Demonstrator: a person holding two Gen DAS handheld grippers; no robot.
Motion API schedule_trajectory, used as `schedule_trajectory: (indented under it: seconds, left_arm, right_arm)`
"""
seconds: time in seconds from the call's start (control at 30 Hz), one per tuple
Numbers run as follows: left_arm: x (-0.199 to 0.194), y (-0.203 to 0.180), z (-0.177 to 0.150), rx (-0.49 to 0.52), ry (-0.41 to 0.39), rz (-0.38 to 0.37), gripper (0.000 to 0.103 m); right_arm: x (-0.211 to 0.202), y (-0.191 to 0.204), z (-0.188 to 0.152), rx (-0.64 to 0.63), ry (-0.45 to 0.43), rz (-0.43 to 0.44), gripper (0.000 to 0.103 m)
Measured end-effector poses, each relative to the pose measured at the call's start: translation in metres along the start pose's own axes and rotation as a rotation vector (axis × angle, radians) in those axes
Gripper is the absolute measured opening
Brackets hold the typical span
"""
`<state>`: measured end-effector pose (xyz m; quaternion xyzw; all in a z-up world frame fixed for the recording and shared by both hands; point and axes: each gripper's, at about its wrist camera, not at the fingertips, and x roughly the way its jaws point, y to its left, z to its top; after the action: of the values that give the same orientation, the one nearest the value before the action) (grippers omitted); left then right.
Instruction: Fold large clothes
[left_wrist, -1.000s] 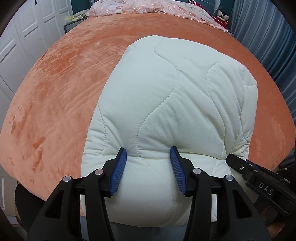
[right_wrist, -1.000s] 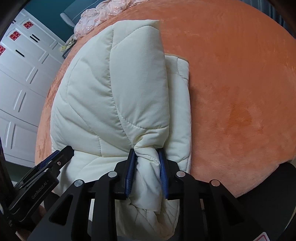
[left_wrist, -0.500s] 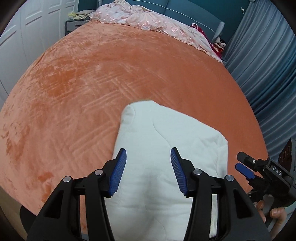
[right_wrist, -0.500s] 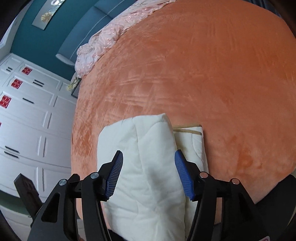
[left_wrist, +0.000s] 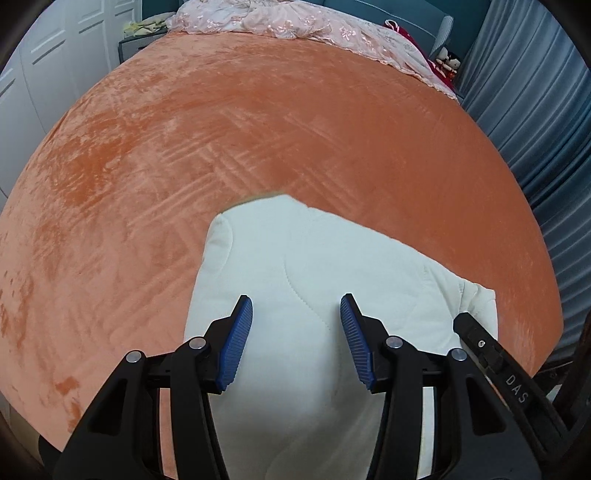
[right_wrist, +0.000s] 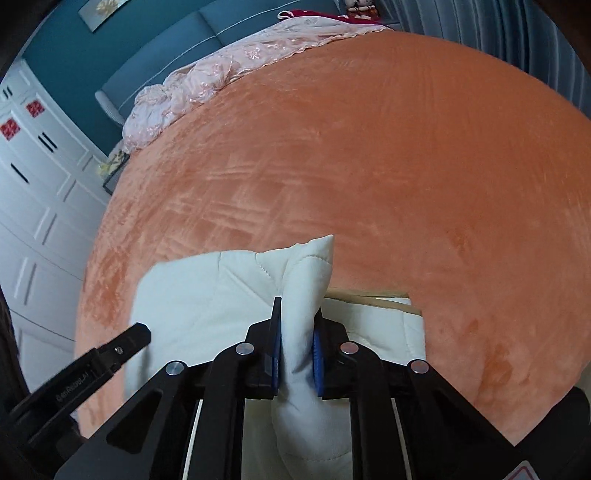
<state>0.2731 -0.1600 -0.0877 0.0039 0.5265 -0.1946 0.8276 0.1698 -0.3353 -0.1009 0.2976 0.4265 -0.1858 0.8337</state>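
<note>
At the left of the right wrist view stand glossy white panelled wardrobe doors (right_wrist: 40, 206). A puffy cream quilted jacket (left_wrist: 317, 280), stitched in wavy lines, lies folded low in the frame on the plush orange bed (left_wrist: 258, 140). The left claw (left_wrist: 296, 341) gapes, its ribbed blue pads clear of cloth. The right claw (right_wrist: 297, 352) has just closed, pinching a padded fold of jacket.

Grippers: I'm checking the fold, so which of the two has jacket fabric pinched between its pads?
The right gripper: its blue pads squeeze a raised fold of the cream quilted jacket. The left gripper hangs open above the fabric, pinching nothing.
</note>
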Motion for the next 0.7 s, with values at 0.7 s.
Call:
schedule_trajectory:
  seconds: [0.7]
  left_arm:
    - [0.067, -0.008, -0.027, 0.081, -0.099, 0.143, 0.061]
  right_arm:
    - [0.072, -0.015, -0.016, -0.078, 0.023, -0.022, 0.031]
